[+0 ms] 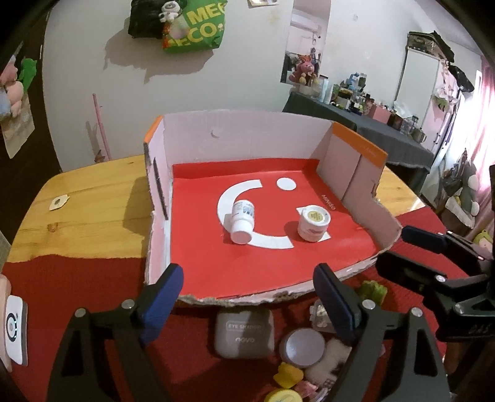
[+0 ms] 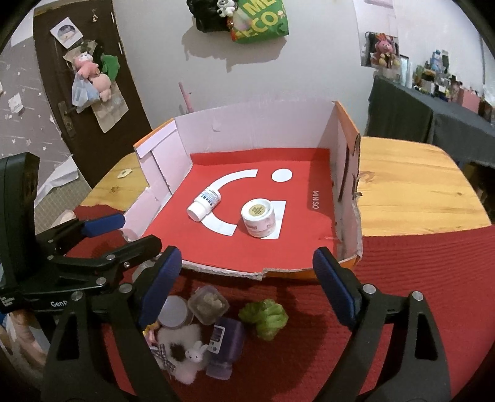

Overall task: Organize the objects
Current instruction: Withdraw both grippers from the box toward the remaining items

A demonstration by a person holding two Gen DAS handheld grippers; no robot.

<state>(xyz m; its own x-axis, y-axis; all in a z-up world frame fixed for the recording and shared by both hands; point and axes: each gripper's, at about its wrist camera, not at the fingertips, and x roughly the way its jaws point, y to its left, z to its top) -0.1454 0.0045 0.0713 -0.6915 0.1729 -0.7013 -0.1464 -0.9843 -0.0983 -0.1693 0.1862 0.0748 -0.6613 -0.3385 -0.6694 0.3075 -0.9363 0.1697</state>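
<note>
- The left gripper (image 1: 247,290) is spread wide with nothing between its blue-padded fingers (image 1: 164,290); it hangs over the near torn edge of the box and touches nothing.
- The right gripper (image 2: 247,275) is spread just as wide, empty too, above the same near edge; its blue pads (image 2: 335,284) are clear of everything.
- On the red cloth (image 2: 417,278) at the table's near edge lies a cluster of small things: a grey eyeshadow case (image 1: 244,332), a round grey-lidded tin (image 1: 303,348), a clear square tub (image 2: 208,304), a purple bottle (image 2: 224,349) lying with its cap toward the camera, a green scrunchie (image 2: 266,317) and a white fluffy rabbit charm (image 2: 193,360).
- The cardboard box (image 1: 244,136), open on top with its near wall torn low, sits past that cluster, on the cloth and the wood; a red MINISO sheet (image 1: 247,266) lines its floor.
- Inside are 2 things: a white pill bottle (image 1: 243,221) lying on its side left of centre, long axis running near to far, white cap at the near end; and a short round white jar (image 1: 313,224) standing upright right of centre, yellow-labelled lid up. They are near each other but apart.
- The wooden table (image 1: 92,201) shows bare on both sides of the box.
- Beyond is a pale wall with a green shopping bag (image 1: 198,27) hanging, a dark door (image 2: 89,92), and a cluttered side table (image 1: 371,117).
</note>
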